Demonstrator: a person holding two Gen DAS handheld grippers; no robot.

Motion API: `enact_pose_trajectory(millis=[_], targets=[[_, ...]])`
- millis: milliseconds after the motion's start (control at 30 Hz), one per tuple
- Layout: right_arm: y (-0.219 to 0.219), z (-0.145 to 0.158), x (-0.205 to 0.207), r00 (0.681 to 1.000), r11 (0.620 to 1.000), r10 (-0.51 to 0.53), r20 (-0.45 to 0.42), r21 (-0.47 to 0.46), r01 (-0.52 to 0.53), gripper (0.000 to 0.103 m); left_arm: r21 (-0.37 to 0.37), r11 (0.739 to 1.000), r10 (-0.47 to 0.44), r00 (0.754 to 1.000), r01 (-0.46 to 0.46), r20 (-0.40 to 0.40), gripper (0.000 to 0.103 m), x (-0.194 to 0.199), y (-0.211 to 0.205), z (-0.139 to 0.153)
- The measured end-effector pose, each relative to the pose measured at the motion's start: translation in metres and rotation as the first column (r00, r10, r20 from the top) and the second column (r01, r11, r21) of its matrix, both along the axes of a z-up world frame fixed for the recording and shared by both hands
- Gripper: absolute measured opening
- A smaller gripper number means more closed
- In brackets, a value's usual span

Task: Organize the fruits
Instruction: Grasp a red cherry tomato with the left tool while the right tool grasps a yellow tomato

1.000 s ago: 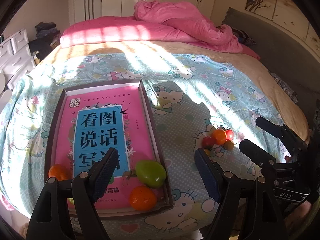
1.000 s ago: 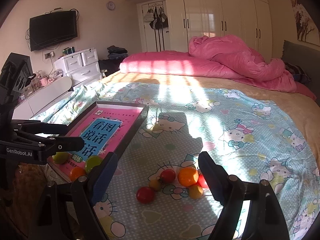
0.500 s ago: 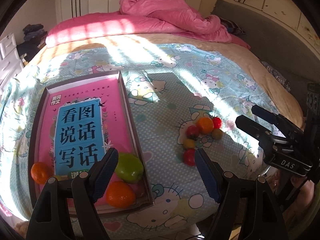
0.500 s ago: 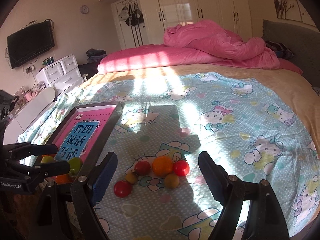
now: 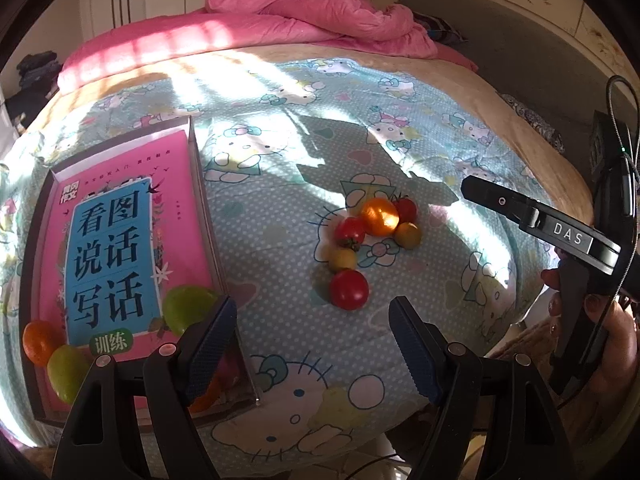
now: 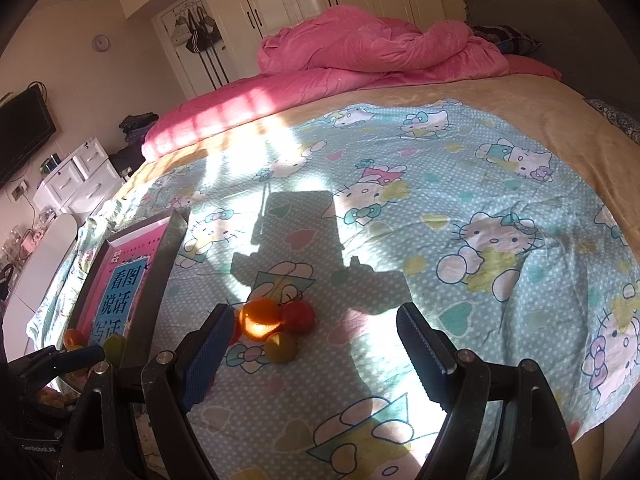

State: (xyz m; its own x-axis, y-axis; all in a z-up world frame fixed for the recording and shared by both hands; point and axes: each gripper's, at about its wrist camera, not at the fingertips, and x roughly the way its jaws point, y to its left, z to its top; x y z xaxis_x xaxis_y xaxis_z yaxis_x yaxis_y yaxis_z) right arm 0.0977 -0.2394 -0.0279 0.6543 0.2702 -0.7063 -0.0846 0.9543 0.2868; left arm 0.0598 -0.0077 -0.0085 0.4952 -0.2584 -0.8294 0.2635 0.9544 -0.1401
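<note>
On the bed, a patterned sheet (image 5: 280, 80) carries a shallow tray (image 5: 200, 184) at its left side, lined with a pink book (image 5: 120, 216); at the tray's near end lie a green fruit (image 5: 188, 307), a second green one (image 5: 66, 372) and a small orange (image 5: 40, 340) by the near left corner; another orange fruit sits half hidden behind the left finger. Out on the sheet near its front edge, well apart from the tray, is a loose cluster: an orange (image 5: 379, 216), red tomatoes (image 5: 349, 289) (image 5: 349, 230) (image 5: 406, 209) and two yellowish ones (image 5: 342, 259) (image 5: 408, 234). The left gripper (image 5: 312, 340) hangs above the sheet's front edge, jaws spread wide, holding nothing; the right gripper (image 6: 316, 344) hovers just short of the cluster, equally wide apart and empty, its left pad (image 6: 208, 352) covering part of the fruit; a hand (image 5: 612, 344) grips its handle.
</note>
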Motion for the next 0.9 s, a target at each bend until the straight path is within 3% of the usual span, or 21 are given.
enact_pose_trajectory(millis=[233, 800, 900], targets=[[0.007, -0.015, 0.005, 0.998, 0.998, 0.01, -0.063, -0.06, -0.014, 0.083, 0.004, 1.0, -0.021, 0.999, 0.021, -0.026, 0.08, 0.005, -0.006, -0.018], [0.034, -0.027, 0.005, 0.99, 0.987, 0.109, -0.091, -0.108, -0.119, 0.082, -0.02, 0.995, -0.101, 0.994, 0.1, -0.048, 0.079, 0.018, -0.032, -0.037], [0.04, -0.028, 0.006, 0.987, 0.983, 0.136, -0.088, -0.114, -0.146, 0.077, -0.029, 0.995, -0.096, 0.994, 0.095, -0.057, 0.075, 0.022, -0.032, -0.042]])
